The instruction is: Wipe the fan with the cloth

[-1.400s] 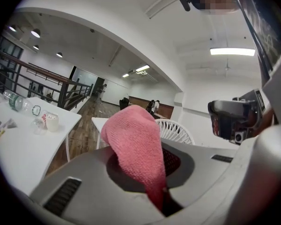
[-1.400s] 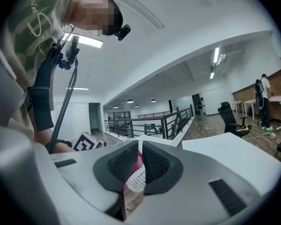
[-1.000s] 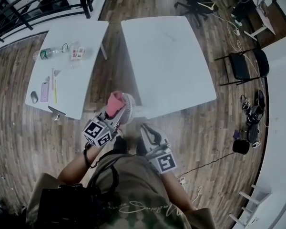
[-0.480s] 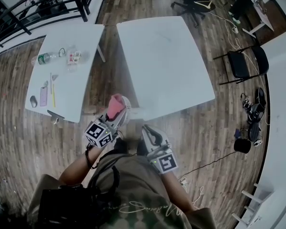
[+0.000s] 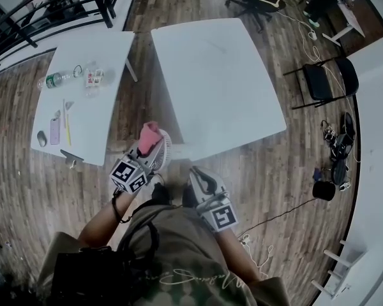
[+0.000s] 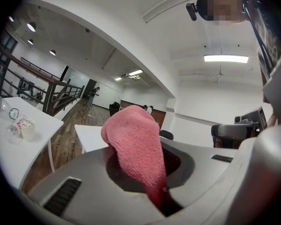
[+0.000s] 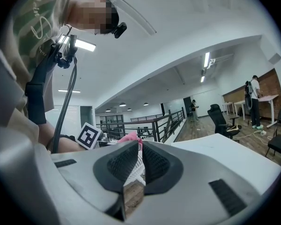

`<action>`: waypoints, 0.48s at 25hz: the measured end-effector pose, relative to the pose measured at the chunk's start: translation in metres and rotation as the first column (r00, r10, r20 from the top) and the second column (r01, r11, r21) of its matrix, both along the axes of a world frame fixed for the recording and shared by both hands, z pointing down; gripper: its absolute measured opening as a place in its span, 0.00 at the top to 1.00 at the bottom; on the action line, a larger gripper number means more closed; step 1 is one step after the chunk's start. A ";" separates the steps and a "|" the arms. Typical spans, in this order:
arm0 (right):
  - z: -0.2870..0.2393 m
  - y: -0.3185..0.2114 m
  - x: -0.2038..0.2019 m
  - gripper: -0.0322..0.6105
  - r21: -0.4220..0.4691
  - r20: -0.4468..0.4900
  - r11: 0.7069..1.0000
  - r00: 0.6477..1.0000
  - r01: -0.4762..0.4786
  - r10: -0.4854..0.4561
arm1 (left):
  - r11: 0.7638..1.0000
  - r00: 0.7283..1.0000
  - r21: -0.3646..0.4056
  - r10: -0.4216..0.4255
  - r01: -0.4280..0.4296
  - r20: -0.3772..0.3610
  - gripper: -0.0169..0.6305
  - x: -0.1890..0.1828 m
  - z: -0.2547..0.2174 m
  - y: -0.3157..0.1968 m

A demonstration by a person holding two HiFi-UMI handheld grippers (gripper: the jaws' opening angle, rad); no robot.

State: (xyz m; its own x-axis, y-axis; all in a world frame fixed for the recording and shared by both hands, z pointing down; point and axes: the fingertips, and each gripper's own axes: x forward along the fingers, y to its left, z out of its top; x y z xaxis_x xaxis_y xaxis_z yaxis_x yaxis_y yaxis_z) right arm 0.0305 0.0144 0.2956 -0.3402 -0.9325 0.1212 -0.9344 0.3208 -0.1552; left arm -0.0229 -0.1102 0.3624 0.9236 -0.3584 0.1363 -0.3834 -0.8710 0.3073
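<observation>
Person standing on wood floor (image 5: 38,190) at the near left corner of a large white table (image 5: 223,88), one gripper in each hand.

Left gripper (image 5: 143,155): jaws clamped on a pink cloth (image 5: 149,134). The cloth bunches up out of the jaw tips and flops over them. It is touching or just over the white round fan (image 5: 165,146); contact can't be confirmed.

The fan is at the table's near left corner, grille facing the cloth. I can't tell whether it stands on the table or just off its edge.

Right gripper (image 5: 201,176): jaws nearly together with only a thin slit, nothing held. It sits near the fan to its right and does not touch it. In the right gripper view, fan grille and a bit of pink cloth show beyond the slit.

A second white table (image 5: 108,62) stands to the left, apart from the first. A plastic bottle (image 5: 53,80) lies near its far left corner. A phone (image 5: 55,131) and a mouse (image 5: 41,138) lie by its near left edge.

A black folding chair (image 5: 325,81) stands beyond the big table's right edge.
</observation>
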 end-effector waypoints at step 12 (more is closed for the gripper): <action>0.004 -0.010 -0.007 0.91 -0.021 0.002 1.000 1.000 -0.003 0.003 | 1.000 1.000 -0.013 0.014 -0.014 -0.004 0.91 -0.002 0.008 -0.014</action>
State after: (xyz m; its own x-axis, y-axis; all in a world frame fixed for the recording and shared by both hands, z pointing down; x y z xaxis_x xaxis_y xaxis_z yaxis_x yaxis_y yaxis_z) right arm 0.0232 0.0043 0.3000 -0.3374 -0.9309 0.1399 -0.9352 0.3144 -0.1632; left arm -0.0251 -0.1241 0.3701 0.9289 -0.3440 0.1371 -0.3702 -0.8719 0.3205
